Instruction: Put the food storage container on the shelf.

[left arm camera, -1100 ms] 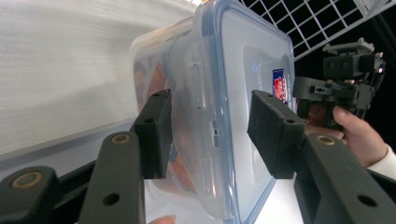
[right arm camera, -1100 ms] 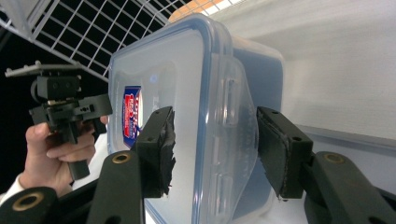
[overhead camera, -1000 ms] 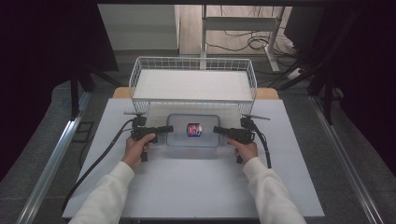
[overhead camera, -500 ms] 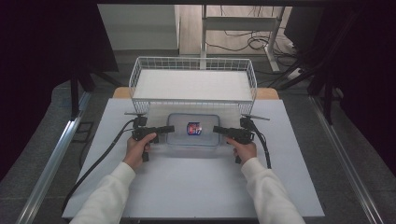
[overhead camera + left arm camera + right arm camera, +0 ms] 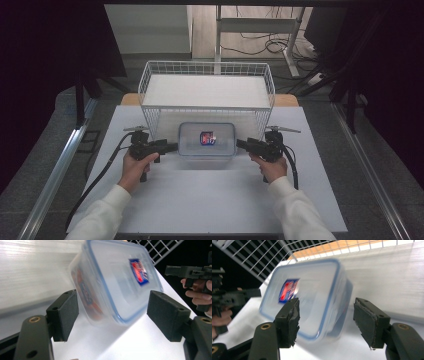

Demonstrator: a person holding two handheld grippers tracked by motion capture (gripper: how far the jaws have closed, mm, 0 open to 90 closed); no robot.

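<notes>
Both claws have just been opening and pulled back off the lidded plastic container (image 5: 207, 139). Left claw (image 5: 172, 147) and right claw (image 5: 240, 144) stand wide, nothing gripped. Container rests on worktop (image 5: 210, 200) touching the wire basket (image 5: 207, 90); placement looks done.

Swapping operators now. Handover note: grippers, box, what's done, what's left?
Left gripper: open, jaws have just been opening, off the box's left end, nothing pressed.
Right gripper: open, jaws have just been opening, off the box's right end.
Box: lidded, clear, sits flat on the table just in front of the wire basket, between the two grippers.
Done: box set down and let go.
Left: probably draw both grippers clear; the basket looks empty, so the box may yet go in there.
</notes>
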